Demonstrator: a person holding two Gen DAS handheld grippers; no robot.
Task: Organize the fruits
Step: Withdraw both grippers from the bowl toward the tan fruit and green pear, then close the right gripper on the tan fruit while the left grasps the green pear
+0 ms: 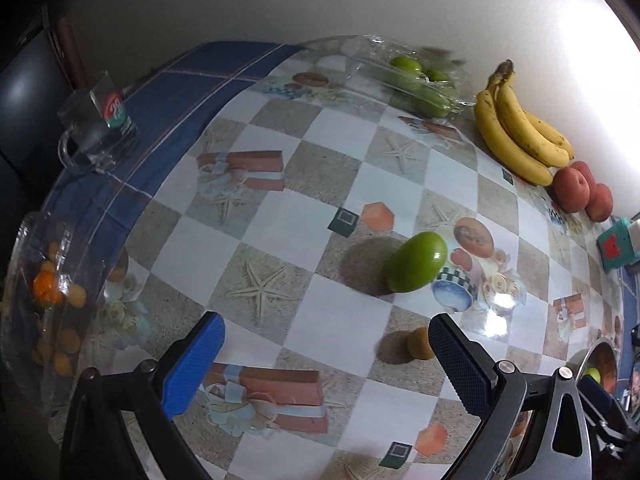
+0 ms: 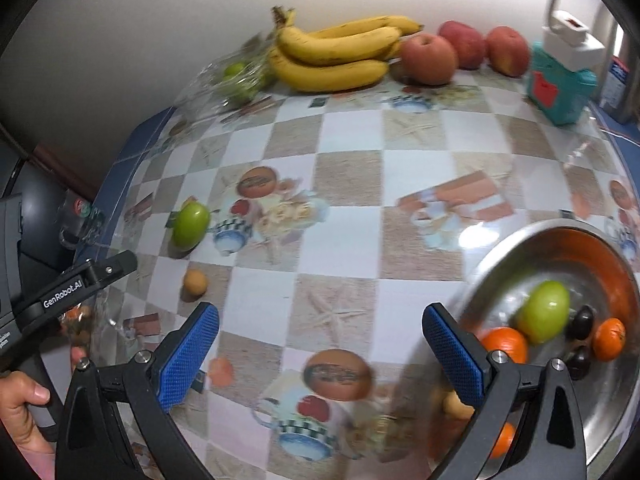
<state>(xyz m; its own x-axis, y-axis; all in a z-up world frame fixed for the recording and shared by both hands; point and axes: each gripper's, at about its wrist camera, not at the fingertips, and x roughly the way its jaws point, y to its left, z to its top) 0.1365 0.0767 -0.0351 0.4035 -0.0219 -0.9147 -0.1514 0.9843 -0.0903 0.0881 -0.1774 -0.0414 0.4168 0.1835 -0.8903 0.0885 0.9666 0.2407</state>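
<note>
The left gripper [image 1: 326, 354], jaws apart, is facing the green fruit [image 1: 416, 262] lying ahead and rightward, long axis seemingly slanted; the right gripper [image 2: 320, 344], also parted, is sitting farther off.

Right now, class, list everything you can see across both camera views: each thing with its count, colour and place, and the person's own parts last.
Bananas: one bunch, yellow, against the back wall.
Apples: three, red, right of the bananas.
Clear plastic pack: one, holding green fruits, left of the bananas.
Loose green fruit: one, mid-table.
Small brown fruit: one, nearer than the green fruit.
Metal bowl: one, silver, right side; inside are a green fruit, orange fruits and dark ones.
Glass bowl: one, clear, left edge, holding orange fruits.
Glass mug: one, clear, on the blue cloth.
Teal box: one, back right.
Left gripper: blue jaws open, empty.
Right gripper: blue jaws open, empty.
</note>
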